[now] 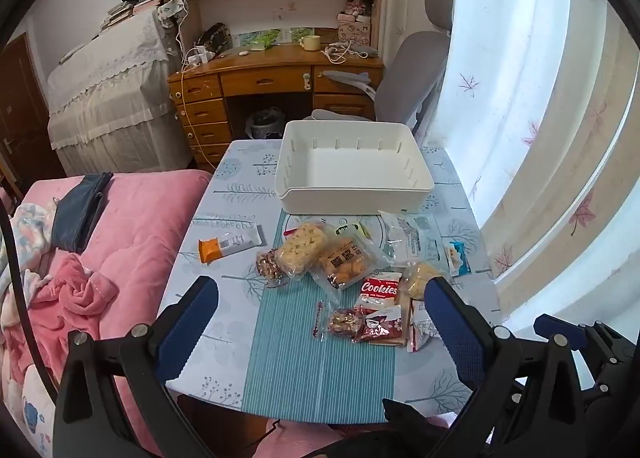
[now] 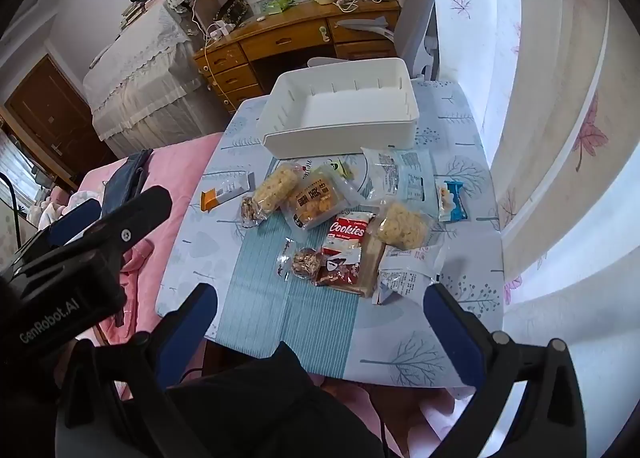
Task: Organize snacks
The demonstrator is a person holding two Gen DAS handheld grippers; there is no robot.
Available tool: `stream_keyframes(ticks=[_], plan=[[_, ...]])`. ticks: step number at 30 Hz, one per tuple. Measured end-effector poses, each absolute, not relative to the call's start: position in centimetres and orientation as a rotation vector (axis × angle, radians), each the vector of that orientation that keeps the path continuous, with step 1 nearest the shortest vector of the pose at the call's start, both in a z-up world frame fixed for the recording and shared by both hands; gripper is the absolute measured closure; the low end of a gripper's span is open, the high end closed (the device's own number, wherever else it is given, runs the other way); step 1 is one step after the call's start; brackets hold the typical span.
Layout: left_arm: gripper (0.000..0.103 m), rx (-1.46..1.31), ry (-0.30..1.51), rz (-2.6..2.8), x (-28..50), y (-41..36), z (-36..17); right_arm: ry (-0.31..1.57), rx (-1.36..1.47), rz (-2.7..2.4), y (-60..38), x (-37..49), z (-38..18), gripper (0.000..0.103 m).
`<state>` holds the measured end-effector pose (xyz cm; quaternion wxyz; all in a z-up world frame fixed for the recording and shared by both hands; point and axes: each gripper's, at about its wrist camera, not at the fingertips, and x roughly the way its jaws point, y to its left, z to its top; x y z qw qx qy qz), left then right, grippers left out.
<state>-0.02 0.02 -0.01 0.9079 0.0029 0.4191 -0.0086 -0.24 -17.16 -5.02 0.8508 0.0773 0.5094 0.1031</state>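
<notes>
Nearest in: left gripper (image 1: pixel 320 298) hangs above the near table edge, blue-padded jaws spread wide, nothing btwn them. Right gripper (image 2: pixel 320 298) same story, jaws wide apart, empty, tilted down over the near end of the table (image 2: pixel 400 362). In the right wrist view the left gripper's black body shows at the left, over the pink bedding (image 1: pixel 132 226).

Just past the fingertips, on the teal striped mat (image 1: pixel 304 358), the snack pile: a red Cookies pack (image 1: pixel 379 288) lies on a dark red wrapper (image 1: pixel 378 332), w/ a small nut bar (image 1: pixel 343 323) touching its left side. A white printed pouch (image 2: pixel 404 272) sits to the right of those, and a pale puffed-rice pack (image 2: pixel 402 228) just behind it.

Further up: a second puffed-rice pack (image 1: pixel 300 248), a clear pack of golden biscuits (image 1: pixel 346 260) beside it on the right, another small nut bar (image 1: pixel 267 264) at its near-left corner. An orange-and-white bar (image 1: pixel 230 244) lies apart at the left. A white pouch (image 1: pixel 408 236) and a small blue pack (image 1: pixel 458 258) lie on the right side.

Far end of the table: white bin (image 1: pixel 356 200), nothing inside, near wall close behind the snacks.

Beyond it a wooden desk (image 1: pixel 272 70), a grey chair (image 1: pixel 412 78), curtains on the right.
</notes>
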Motion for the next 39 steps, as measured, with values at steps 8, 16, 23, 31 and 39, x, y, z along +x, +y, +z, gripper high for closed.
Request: stream_keyframes(ticks=[8,16,23,31,39], plan=[[0.001,-0.003,0.872,-0.031,-0.4,-0.3,0.0,1.077,0.169,0.222,-17.2,-0.4,-5.1,0.000],[0.001,-0.007,0.876,-0.030,-0.4,-1.0,0.1,1.080,0.169,0.219,-17.0,-0.6,-5.2,0.000],[0.001,-0.014,0.884,-0.045,-0.4,-0.3,-0.1,1.080,0.167,0.224,-16.8,-0.8,-5.3,0.000],[0.001,-0.015,0.886,-0.046,-0.4,-0.2,-0.2,1.083,0.166,0.223,-16.7,-0.8,-5.1,0.000],[0.001,-0.019,0.877,-0.045,-0.8,0.1,-0.1,1.084,0.169,0.228,-16.5,-1.5,-5.8,0.000]])
